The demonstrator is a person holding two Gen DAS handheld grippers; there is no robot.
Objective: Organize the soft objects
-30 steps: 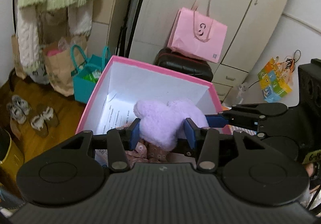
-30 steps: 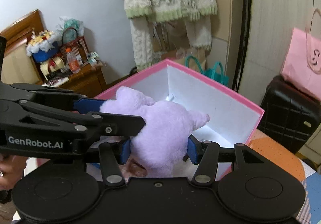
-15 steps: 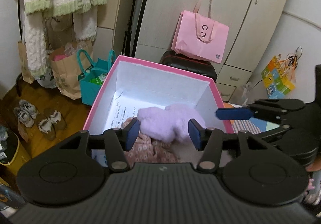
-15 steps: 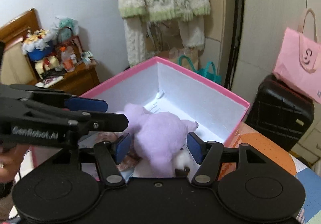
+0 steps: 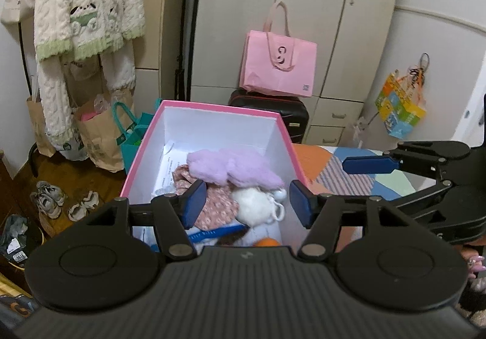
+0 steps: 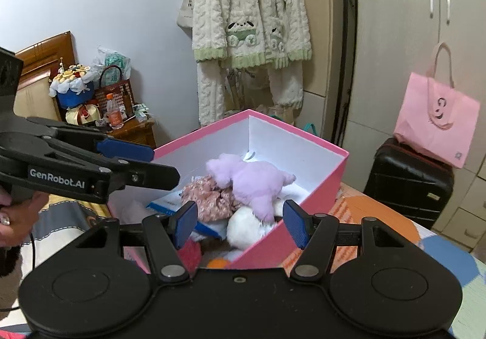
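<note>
Item: lilac plush toy (image 5: pixel 234 168) in pink-rimmed white cardboard box (image 5: pixel 218 109), at 12 o'clock from left gripper (image 5: pixel 244 205); light, squashy; pinch mid-body. Left gripper opening, right gripper (image 6: pixel 240 225) agape, both empty.

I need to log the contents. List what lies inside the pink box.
In the pink box: purple plush on top, floral cloth, white plush, a blue-edged item, something orange, papers. Whatever lies beneath is covered.

My pink box (image 5: pixel 285 138) sat on the patchwork bedspread (image 5: pixel 334 168), lower centre of frame; shoes (image 5: pixel 48 199) lay on the wood floor (image 5: pixel 91 174), lower left.
</note>
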